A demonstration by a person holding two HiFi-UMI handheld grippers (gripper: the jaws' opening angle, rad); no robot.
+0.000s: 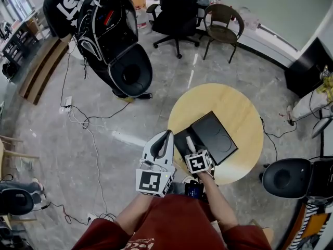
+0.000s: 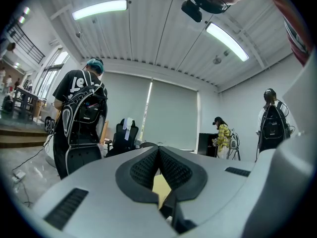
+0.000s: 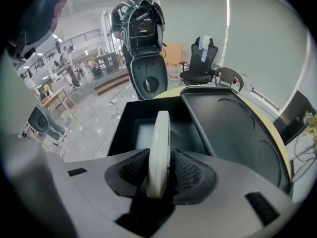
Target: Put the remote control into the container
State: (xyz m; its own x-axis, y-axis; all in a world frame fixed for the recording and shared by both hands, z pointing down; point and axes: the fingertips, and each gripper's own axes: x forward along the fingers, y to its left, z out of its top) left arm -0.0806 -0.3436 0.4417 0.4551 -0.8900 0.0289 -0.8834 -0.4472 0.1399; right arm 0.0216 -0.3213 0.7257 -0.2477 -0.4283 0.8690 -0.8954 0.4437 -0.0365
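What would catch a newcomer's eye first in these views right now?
The white remote control stands edge-up in the right gripper, over the open black container on the round wooden table. Next comes the left gripper, shut and empty, near the table's left edge. A bulky black backpack rig looms at the head view's upper left.

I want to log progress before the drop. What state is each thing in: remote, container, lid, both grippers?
Remote: on edge between the pads of the right gripper, above the container, not yet in.
Container: open, nothing seen inside.
Lid: lying flat on the table beside the container.
Right gripper: shut on the remote.
Left gripper: shut, empty.
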